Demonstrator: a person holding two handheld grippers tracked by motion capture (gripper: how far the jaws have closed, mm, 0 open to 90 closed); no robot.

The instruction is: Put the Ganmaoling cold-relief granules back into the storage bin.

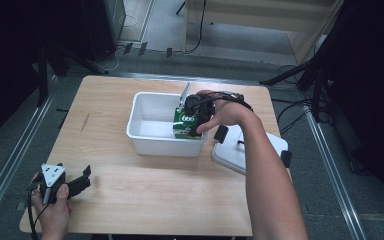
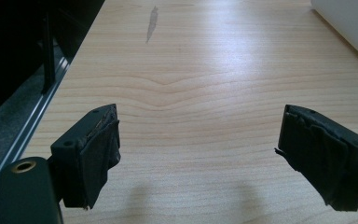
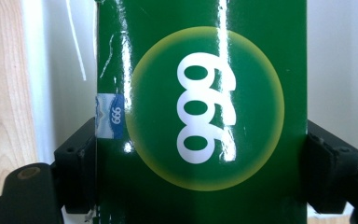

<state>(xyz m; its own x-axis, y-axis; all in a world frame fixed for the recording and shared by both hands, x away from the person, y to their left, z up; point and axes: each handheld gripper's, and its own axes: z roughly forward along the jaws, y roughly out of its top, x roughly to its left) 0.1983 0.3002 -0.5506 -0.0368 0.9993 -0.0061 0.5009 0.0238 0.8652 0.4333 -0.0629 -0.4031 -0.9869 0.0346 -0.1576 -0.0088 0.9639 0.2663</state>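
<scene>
A green box (image 1: 184, 123) with a yellow disc and white "999" print stands inside the white bin (image 1: 157, 145), against its right end. My right gripper (image 1: 194, 114) reaches down into the bin from the right and is shut on the box. In the right gripper view the box (image 3: 200, 93) spans the whole gap of my right gripper (image 3: 200, 161), with both black jaws pressed on its sides. My left gripper (image 1: 84, 179) rests at the table's near left corner. Its jaws stand wide apart in the left gripper view, where my left gripper (image 2: 198, 154) holds nothing over bare wood.
A white lid (image 1: 232, 150) lies flat on the table right of the bin, partly under the person's forearm. The wooden table (image 1: 140, 200) has a dark streak (image 2: 152, 23) near its left edge. The bin's corner (image 2: 349, 23) shows far ahead of the left gripper.
</scene>
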